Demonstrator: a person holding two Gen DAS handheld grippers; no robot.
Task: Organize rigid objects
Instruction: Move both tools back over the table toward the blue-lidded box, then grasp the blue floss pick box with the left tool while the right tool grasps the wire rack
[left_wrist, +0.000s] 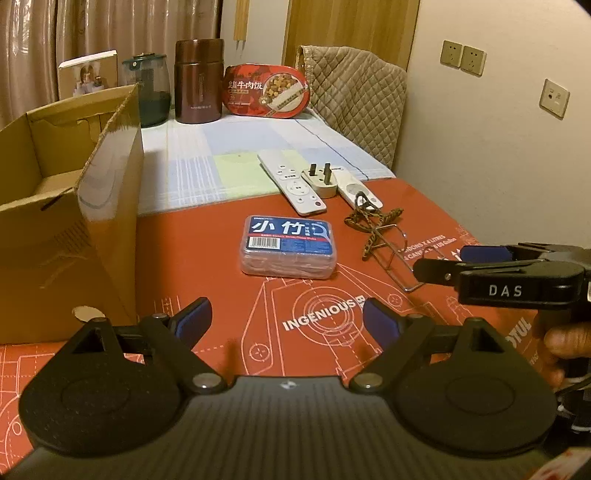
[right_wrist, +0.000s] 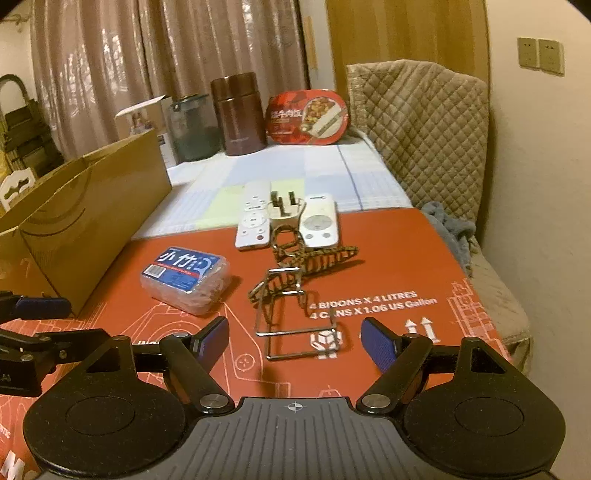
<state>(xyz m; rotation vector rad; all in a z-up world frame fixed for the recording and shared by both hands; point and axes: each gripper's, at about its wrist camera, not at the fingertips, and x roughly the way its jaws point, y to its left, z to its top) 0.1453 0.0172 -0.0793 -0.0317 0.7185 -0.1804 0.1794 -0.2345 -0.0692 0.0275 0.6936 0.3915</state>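
A clear box of floss picks with a blue label (left_wrist: 288, 247) lies on the red printed sheet (left_wrist: 236, 325), ahead of my left gripper (left_wrist: 288, 323), which is open and holds nothing. Beyond it lie a white remote (left_wrist: 291, 182), a white plug adapter (left_wrist: 321, 179) and a second remote (left_wrist: 358, 190). A wire rack (right_wrist: 295, 331) tangled with a braided cord (right_wrist: 317, 258) lies just ahead of my right gripper (right_wrist: 295, 339), which is open and apart from it. The floss box (right_wrist: 186, 278) sits to its left. The right gripper (left_wrist: 443, 260) also shows at the right edge of the left wrist view.
An open cardboard box (left_wrist: 70, 221) stands at the left, close to the left gripper. At the back stand a brown flask (left_wrist: 199, 81), a dark glass jar (left_wrist: 147, 92) and a red meal tub (left_wrist: 266, 90). A quilted chair back (right_wrist: 417, 133) and the wall bound the right side.
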